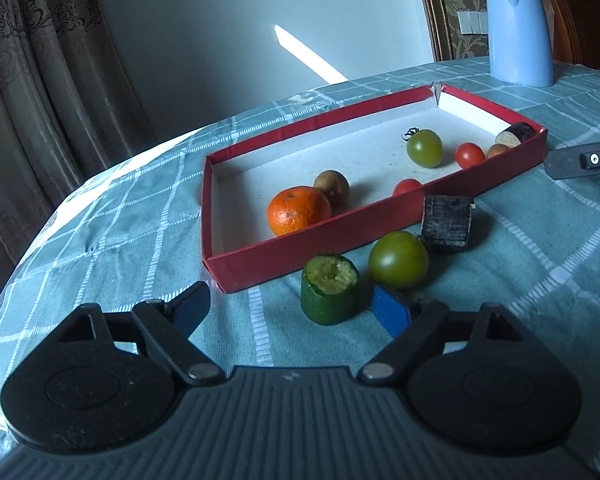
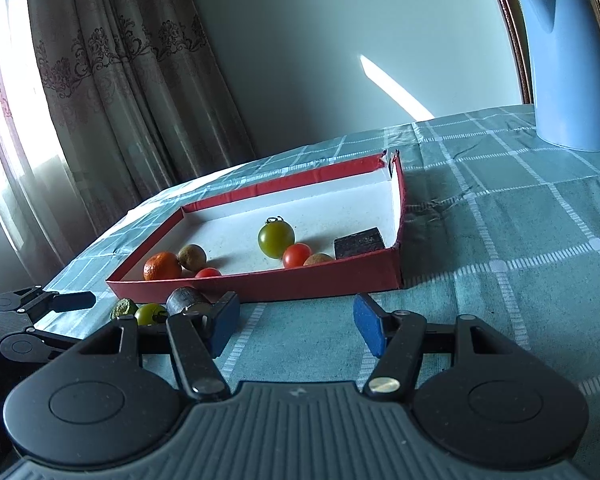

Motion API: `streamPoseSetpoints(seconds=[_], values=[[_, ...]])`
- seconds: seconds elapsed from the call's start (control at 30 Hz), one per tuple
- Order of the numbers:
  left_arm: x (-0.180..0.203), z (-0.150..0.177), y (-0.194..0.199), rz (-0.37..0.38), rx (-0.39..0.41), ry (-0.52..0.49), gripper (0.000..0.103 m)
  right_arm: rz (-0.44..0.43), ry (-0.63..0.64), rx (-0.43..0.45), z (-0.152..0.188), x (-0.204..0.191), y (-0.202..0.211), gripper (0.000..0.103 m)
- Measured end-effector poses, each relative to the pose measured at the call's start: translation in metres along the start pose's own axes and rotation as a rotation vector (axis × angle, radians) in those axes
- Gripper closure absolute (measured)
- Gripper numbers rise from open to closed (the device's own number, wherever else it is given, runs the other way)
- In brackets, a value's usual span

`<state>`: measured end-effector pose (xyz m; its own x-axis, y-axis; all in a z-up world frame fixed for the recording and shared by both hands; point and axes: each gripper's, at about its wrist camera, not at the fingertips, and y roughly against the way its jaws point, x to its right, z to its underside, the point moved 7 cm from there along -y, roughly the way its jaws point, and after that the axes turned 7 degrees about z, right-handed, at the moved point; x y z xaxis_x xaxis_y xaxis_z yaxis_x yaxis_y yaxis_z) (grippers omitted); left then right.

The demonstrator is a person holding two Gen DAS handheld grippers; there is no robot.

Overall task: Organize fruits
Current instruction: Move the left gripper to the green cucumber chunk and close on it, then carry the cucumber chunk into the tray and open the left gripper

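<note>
A red tray with a white floor holds an orange, a brown fruit, a green tomato, two red tomatoes and a dark eggplant piece. On the cloth in front of it stand a cut cucumber piece, a green tomato and a dark eggplant chunk. My left gripper is open, the cucumber between its fingers. My right gripper is open and empty before the tray's near wall.
A blue kettle stands at the far right on the checked teal tablecloth. The table edge curves away at the left, with curtains behind. The right gripper shows at the left wrist view's right edge.
</note>
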<state>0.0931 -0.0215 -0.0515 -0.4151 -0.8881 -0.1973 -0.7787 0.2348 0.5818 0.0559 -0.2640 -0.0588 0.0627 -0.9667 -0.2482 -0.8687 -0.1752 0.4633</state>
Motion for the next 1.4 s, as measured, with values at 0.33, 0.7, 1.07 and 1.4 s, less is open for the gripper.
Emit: streamPoseSetpoints(seconds=[0.33,0.7,1.07,1.4], values=[[0.003,-0.006,-0.008,0.048,0.009,0.025,0.057,-0.012,0.009,-0.006,0.001,-0.002,-0.001,0.041],[0.013,-0.006,-0.006,0.042,0.004,0.055,0.074,-0.012,-0.003,-0.015,0.002,0.000,-0.003,0.041],[0.006,0.000,0.005,-0.034,-0.007,0.179,0.074,0.007,-0.013,-0.035,0.004,0.002,-0.007,0.040],[-0.014,0.007,0.023,-0.118,0.020,0.292,0.074,0.021,-0.028,-0.040,0.005,0.005,-0.009,0.040]])
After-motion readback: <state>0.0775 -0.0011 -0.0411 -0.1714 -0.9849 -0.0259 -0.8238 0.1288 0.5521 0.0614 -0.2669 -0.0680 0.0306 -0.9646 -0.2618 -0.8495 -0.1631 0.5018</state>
